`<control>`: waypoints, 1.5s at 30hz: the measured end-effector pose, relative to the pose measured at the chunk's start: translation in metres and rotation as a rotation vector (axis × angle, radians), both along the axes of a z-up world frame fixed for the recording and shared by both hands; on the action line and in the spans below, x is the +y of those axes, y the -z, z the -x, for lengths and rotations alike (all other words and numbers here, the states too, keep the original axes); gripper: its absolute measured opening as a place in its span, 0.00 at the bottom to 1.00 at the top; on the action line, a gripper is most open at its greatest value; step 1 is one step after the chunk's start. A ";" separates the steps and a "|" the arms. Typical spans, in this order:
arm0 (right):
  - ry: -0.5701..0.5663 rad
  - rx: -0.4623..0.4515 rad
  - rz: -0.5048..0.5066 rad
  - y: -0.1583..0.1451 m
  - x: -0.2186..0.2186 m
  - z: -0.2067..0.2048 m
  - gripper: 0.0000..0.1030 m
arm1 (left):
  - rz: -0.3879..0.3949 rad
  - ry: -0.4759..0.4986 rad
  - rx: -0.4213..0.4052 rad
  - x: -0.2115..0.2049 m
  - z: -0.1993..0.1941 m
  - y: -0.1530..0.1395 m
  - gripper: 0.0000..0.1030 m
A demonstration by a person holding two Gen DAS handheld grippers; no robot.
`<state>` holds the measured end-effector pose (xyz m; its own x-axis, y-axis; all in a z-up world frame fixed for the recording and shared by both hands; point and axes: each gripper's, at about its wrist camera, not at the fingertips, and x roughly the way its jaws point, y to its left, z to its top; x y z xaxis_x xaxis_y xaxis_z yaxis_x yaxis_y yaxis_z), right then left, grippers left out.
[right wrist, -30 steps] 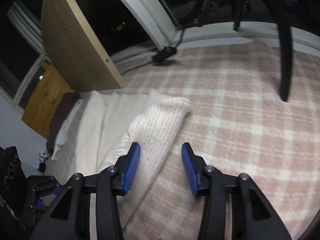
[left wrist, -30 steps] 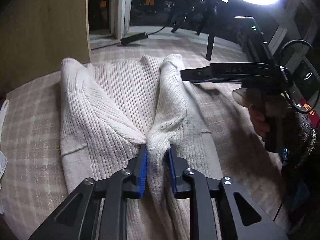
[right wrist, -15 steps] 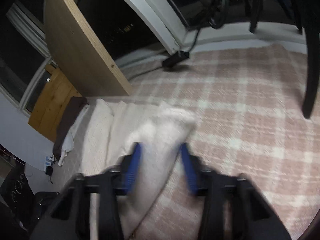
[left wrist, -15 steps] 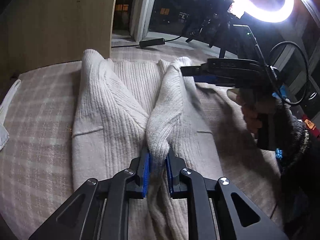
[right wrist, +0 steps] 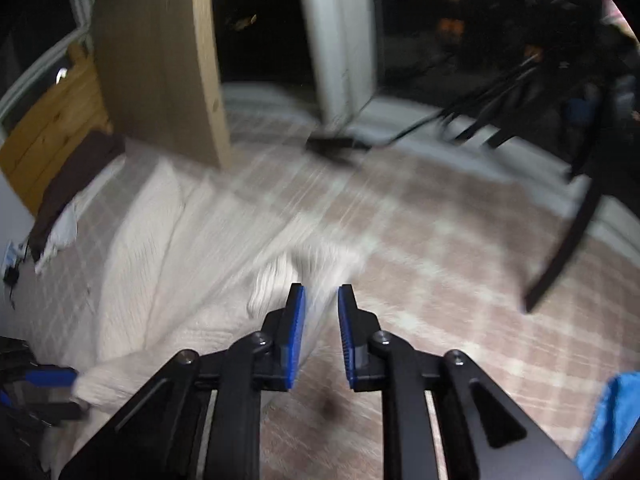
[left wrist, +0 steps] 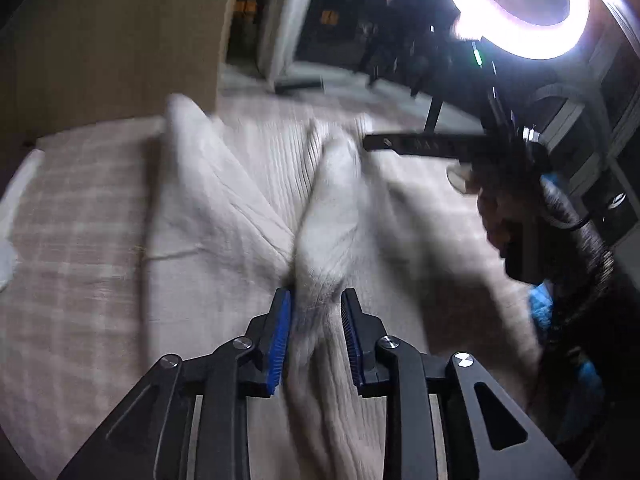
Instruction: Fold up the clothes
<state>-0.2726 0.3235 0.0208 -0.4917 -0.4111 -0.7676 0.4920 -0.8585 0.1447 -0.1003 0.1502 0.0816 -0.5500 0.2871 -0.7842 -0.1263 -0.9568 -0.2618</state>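
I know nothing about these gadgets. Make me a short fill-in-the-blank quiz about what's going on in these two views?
1. The garment on the bed is a ribbed, cream-coloured ____.
2. The left gripper pinches a bunched fold of the sweater between pads coloured ____.
3. The sweater lies on a blanket with a pink and white ____ pattern.
4. The bright lamp at upper right of the left view has the shape of a ____.

Missing words: sweater; blue; plaid; ring
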 end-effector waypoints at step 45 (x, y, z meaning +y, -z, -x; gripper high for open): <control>0.276 -0.166 0.185 0.019 0.060 -0.008 0.25 | -0.019 0.358 -0.137 0.039 0.123 0.054 0.11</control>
<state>-0.2641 0.3832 0.0014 -0.4784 -0.4196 -0.7714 0.2024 -0.9075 0.3681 -0.2234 0.1896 0.0278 -0.3029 0.4570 -0.8363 -0.4142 -0.8534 -0.3164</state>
